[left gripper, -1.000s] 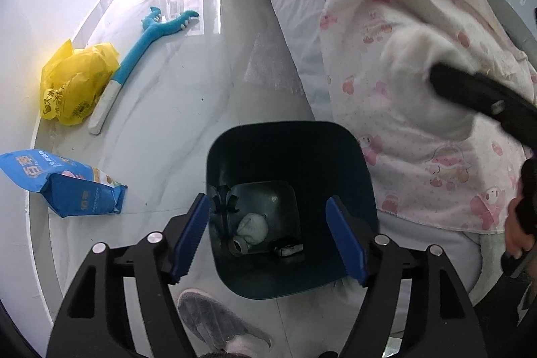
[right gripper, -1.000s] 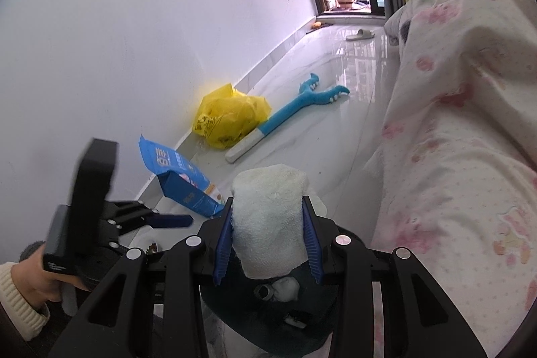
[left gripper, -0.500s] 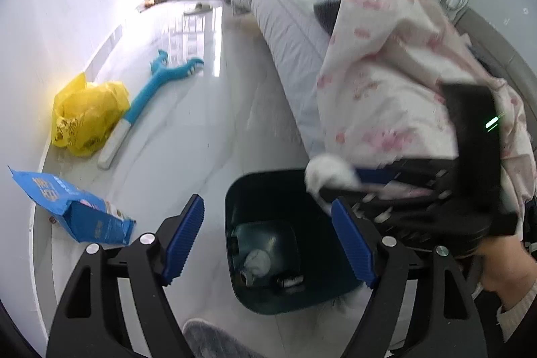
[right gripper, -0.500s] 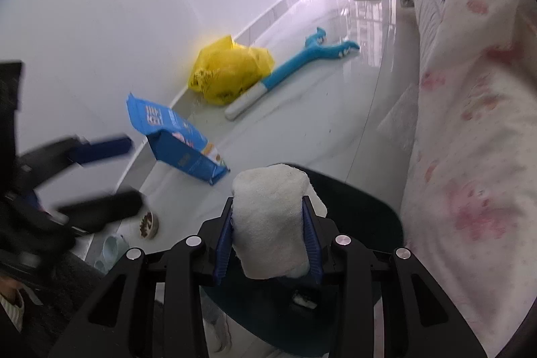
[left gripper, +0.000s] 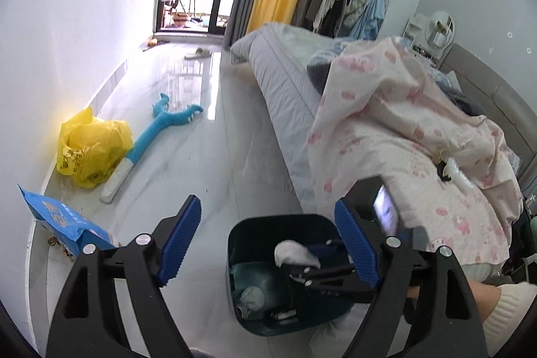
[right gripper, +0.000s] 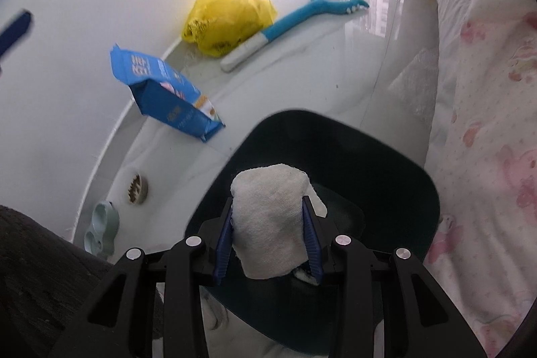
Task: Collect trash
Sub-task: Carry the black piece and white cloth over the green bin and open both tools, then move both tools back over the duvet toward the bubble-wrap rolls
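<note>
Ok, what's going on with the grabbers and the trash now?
Right gripper shut on white wad, over dark bin. Left gripper empty, jaws just opening. Nothing blocking.

White wad [right gripper: 268, 223] now over bin [right gripper: 386, 163].

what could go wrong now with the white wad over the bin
The right gripper is shut on the white wad over the dark bin. Its fluffy surface may cling to a pad on release. The bin already holds trash, so the wad could settle high.
</note>
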`<state>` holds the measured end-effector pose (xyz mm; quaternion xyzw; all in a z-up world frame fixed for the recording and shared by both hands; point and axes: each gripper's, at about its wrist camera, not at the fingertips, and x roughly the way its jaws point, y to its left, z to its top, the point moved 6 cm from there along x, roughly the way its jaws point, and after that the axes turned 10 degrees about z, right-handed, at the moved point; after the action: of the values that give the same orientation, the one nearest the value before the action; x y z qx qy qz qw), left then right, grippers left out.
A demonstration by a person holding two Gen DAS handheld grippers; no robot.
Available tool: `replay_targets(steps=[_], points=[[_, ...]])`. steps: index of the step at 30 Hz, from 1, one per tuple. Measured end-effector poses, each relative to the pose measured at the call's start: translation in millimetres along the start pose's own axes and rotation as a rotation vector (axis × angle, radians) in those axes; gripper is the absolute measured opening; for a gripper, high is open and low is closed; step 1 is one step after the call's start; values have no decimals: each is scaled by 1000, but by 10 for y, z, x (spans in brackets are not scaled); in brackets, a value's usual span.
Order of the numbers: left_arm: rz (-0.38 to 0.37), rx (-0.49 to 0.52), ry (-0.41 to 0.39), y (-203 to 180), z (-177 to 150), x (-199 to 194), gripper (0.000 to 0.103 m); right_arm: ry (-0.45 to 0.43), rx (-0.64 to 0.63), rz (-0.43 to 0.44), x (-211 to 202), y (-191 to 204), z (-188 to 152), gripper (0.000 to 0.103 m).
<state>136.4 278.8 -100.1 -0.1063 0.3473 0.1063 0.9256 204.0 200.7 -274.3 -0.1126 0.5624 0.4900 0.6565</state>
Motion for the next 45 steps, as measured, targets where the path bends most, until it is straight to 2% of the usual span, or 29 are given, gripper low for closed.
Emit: replay_targets(steps=[2, 6, 8, 10, 17, 30, 36, 45], points=[[-2, -4, -21, 17, 28, -46, 85, 27, 9, -3, 59, -8, -41, 41], [-5, -18, -54, 41, 82, -122, 85, 76, 12, -19, 150, -32, -127, 52], [-5, -23, -74, 36, 128, -162, 85, 86, 13, -21, 164, -37, -152, 60], [-6, -27, -94, 23, 169, -196, 85, 77, 16, -26, 132, -53, -150, 61], [1, -11, -122, -96, 231, -201, 86, 0, 34, -23, -97, -105, -59, 65], [-26, 2, -139, -464, 315, -138, 87, -211, -55, -19, -794, -60, 65, 72], [-50, 24, -134, -747, 331, -63, 87, -297, -55, -27, -1149, -200, 37, 73], [-82, 55, -117, -1139, 318, 41, 87, -362, -29, -63, -1511, -494, -119, 73]])
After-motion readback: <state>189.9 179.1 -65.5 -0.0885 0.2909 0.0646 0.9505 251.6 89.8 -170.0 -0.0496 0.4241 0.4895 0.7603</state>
